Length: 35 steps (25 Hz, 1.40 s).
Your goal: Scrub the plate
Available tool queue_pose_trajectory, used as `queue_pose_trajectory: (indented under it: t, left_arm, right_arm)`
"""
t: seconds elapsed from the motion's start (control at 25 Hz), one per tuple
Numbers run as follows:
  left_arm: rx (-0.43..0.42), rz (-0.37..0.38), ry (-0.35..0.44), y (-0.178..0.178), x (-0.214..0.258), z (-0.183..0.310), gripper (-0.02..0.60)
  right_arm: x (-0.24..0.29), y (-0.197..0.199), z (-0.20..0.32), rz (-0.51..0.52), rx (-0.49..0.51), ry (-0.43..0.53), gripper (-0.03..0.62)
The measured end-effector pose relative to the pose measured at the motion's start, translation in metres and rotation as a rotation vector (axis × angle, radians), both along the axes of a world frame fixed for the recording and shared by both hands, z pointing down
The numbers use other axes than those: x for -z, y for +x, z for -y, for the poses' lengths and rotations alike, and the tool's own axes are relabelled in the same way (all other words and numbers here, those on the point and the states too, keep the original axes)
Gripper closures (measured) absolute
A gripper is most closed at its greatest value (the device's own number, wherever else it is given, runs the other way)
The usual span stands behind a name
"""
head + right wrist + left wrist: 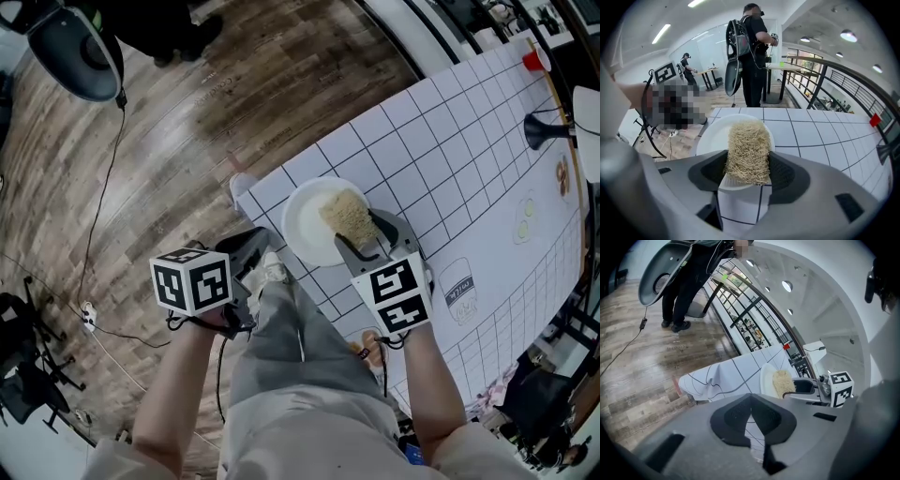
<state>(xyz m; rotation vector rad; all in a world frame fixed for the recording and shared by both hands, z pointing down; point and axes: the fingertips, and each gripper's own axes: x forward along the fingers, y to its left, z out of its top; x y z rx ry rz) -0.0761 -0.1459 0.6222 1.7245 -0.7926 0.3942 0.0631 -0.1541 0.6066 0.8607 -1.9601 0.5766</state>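
A white plate (305, 225) lies near the corner of the gridded table. A tan fibrous scrubber (351, 216) rests on the plate's right half. My right gripper (367, 240) is shut on the scrubber, whose near end sits between the pads. In the right gripper view the scrubber (746, 151) stretches from the right gripper (746, 174) out over the plate (715, 136). My left gripper (248, 246) hovers off the table's near-left corner, above the floor, apart from the plate. In its own view the left gripper (751, 416) is shut with nothing held; the plate (767, 378) stands beyond.
The white gridded tablecloth (450, 169) runs up to the right, with a red cup (532, 60) and a black cone-shaped object (544, 129) at the far end. A cable (103, 187) trails over the wood floor. A person with a backpack (752, 51) stands past the table.
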Motion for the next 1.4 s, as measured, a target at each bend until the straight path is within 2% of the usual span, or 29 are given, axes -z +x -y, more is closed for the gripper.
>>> queue_pose_trajectory:
  t: [0.12,0.28,0.44,0.56,0.72,0.92,1.16,1.4]
  left_arm:
    - [-0.016,-0.009,0.017,0.004,0.007,0.0,0.568]
    - [-0.048,-0.052,0.011,0.019,0.013,-0.005,0.566]
    - [-0.083,-0.057,-0.007,0.029,0.011,-0.01,0.566]
    - [-0.091,-0.064,-0.02,0.034,0.009,-0.011,0.566]
    - [-0.096,-0.03,-0.03,0.034,0.002,-0.011,0.565]
    - [-0.079,-0.028,-0.043,0.029,-0.001,-0.01,0.566]
    - [-0.085,-0.01,-0.033,0.031,-0.002,-0.009,0.566]
    - [-0.087,-0.003,-0.034,0.03,-0.003,-0.008,0.566]
  right_arm:
    - [0.001,-0.002,-0.002,0.007,0.007,0.001,0.33]
    - [0.015,-0.013,-0.003,0.092,0.001,0.013,0.33]
    - [0.024,-0.029,-0.014,0.097,0.08,-0.004,0.33]
    - [0.025,-0.042,-0.028,0.111,0.129,-0.051,0.33]
    - [0.017,-0.056,-0.044,0.078,0.191,-0.077,0.33]
    - [0.001,-0.056,-0.054,0.058,0.19,-0.108,0.33]
    - [0.0,-0.052,-0.054,0.096,0.167,-0.086,0.329]
    - [0.002,-0.026,-0.053,0.072,0.116,-0.08,0.33]
